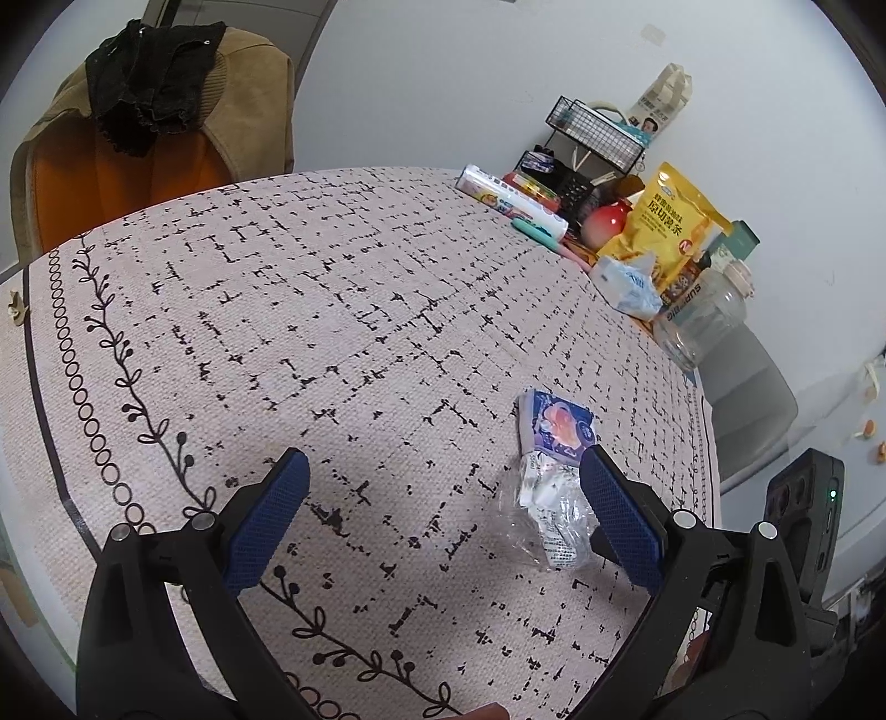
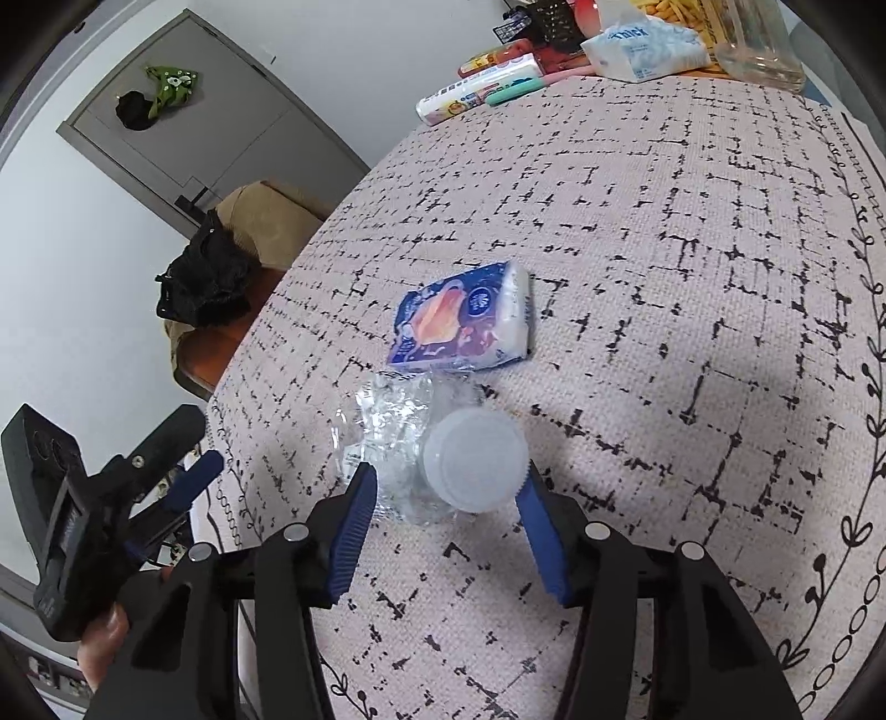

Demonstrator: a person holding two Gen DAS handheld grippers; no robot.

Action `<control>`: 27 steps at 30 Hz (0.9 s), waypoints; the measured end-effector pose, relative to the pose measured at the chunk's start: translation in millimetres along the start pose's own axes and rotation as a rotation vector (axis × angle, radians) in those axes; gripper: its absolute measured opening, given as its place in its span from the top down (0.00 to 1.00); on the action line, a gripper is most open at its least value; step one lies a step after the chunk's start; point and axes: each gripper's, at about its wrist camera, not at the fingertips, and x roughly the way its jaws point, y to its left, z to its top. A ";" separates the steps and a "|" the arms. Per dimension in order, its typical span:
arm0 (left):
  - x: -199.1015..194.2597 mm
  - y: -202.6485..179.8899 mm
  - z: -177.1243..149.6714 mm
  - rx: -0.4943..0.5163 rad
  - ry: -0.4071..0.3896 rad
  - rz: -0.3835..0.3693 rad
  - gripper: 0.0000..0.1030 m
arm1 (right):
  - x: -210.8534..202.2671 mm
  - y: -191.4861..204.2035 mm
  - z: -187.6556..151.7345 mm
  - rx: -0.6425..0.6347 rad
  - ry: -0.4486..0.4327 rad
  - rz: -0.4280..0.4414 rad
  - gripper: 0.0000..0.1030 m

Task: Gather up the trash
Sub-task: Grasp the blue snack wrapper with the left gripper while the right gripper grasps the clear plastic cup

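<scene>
A: Right gripper (image 2: pixel 446 487)?
B: Jaws half-narrowed, straddling crumpled clear bottle (image 2: pixel 437 448) with white cap; right pad touches the cap, left pad just short of the plastic. Blue tissue pack (image 2: pixel 462 318) just ahead, touching the bottle.
A: Left gripper (image 1: pixel 443 487)?
B: Wide, nothing between; bottle beside its right finger.
A: Room?
B: Bare tablecloth (image 2: pixel 692 310) ahead and right; table edge close on the left. Clutter at the far edge cut off. Bottle's label unreadable.

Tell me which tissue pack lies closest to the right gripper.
The dark blue tissue pack, mid-table just beyond the crumpled clear wrapper at the right gripper. The pale blue pack sits far off among the groceries.
</scene>
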 end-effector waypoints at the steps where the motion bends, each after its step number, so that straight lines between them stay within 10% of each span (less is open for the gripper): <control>1: 1.3 -2.3 0.0 0.004 0.003 0.001 0.06 | -0.2 -1.8 1.9 0.009 -0.008 0.004 0.63; 27: 104.7 -101.6 4.5 0.201 0.164 0.040 0.06 | -86.7 -107.3 3.9 0.139 -0.167 -0.080 0.71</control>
